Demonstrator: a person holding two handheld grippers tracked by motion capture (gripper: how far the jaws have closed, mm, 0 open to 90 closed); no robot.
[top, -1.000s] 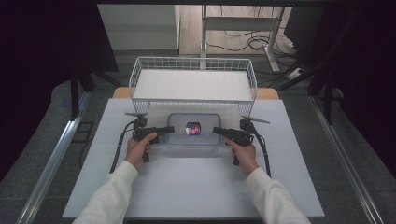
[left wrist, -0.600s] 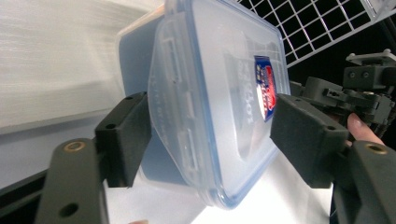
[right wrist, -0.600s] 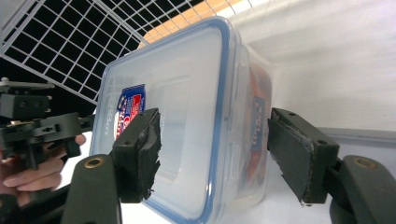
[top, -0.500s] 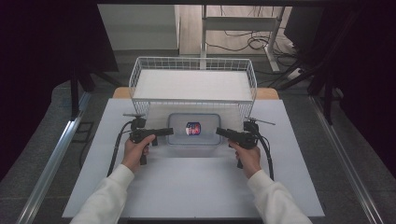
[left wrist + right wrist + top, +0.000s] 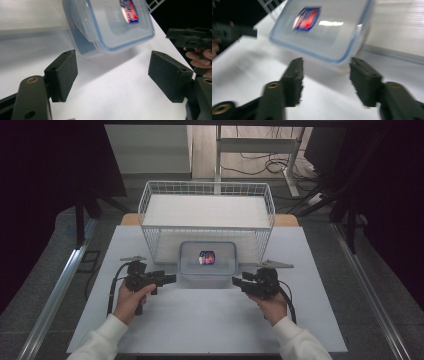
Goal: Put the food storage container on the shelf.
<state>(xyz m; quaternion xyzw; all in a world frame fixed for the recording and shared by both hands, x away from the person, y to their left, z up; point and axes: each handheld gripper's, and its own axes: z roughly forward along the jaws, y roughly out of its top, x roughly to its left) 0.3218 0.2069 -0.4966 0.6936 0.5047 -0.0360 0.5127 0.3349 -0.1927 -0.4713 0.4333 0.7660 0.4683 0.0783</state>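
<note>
A clear plastic container (image 5: 208,258) with a blue-rimmed lid and a red and blue label (image 5: 206,257) sits on the white table, just in front of the wire basket. My left gripper (image 5: 172,278) is open at the container's front left corner, not touching it. In the left gripper view the container (image 5: 110,25) lies beyond the spread jaws. My right gripper (image 5: 235,281) is open at the front right corner. In the right gripper view the container (image 5: 322,30) lies just ahead of the jaws, blurred.
A white wire basket (image 5: 150,195) stands at the back of the table, right behind the container. The white table (image 5: 200,320) stretches towards me in front of the grippers. Dark curtains hang on both sides.
Both grippers have drawn back towards me and slightly downward from the container's sides to its front corners. The container has stayed in place.
</note>
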